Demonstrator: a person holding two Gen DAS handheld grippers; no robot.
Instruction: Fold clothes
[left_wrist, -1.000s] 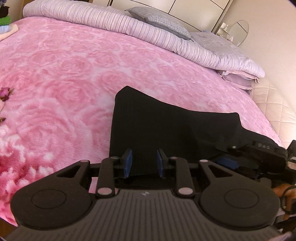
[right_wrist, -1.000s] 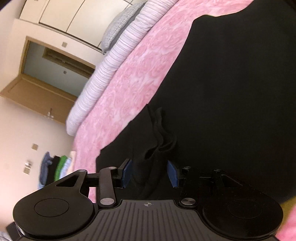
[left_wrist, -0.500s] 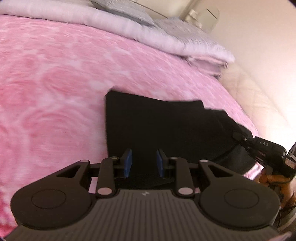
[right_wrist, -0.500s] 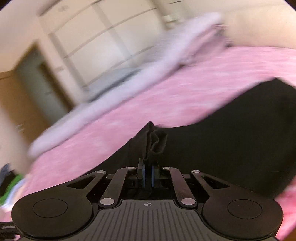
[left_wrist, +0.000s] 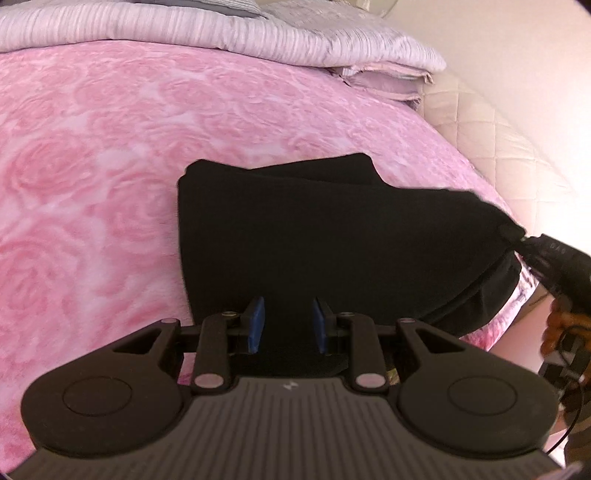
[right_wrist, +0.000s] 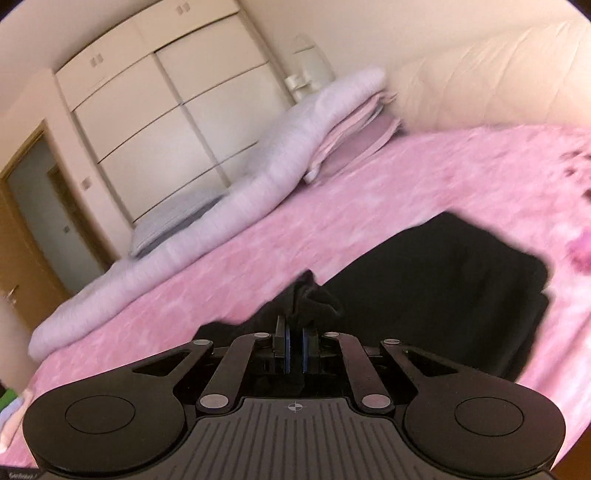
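One wide pink rose-patterned fleece blanket (left_wrist: 92, 155) carries the black soft-knit garment (left_wrist: 314, 236), lying in layers with its long axis running left to right ahead of me. My right gripper (right_wrist: 294, 345) pinches its lifted right corner; my left gripper (left_wrist: 288, 325), jaws spread, hovers over its near edge.

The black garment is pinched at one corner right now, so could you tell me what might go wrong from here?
1. The right tool grips only a small bunched tip of the black garment; it may slip out mid-fold.
2. The left tool is open over the near edge, so nothing pins the cloth, and pulling could drag the whole garment across the pink blanket.
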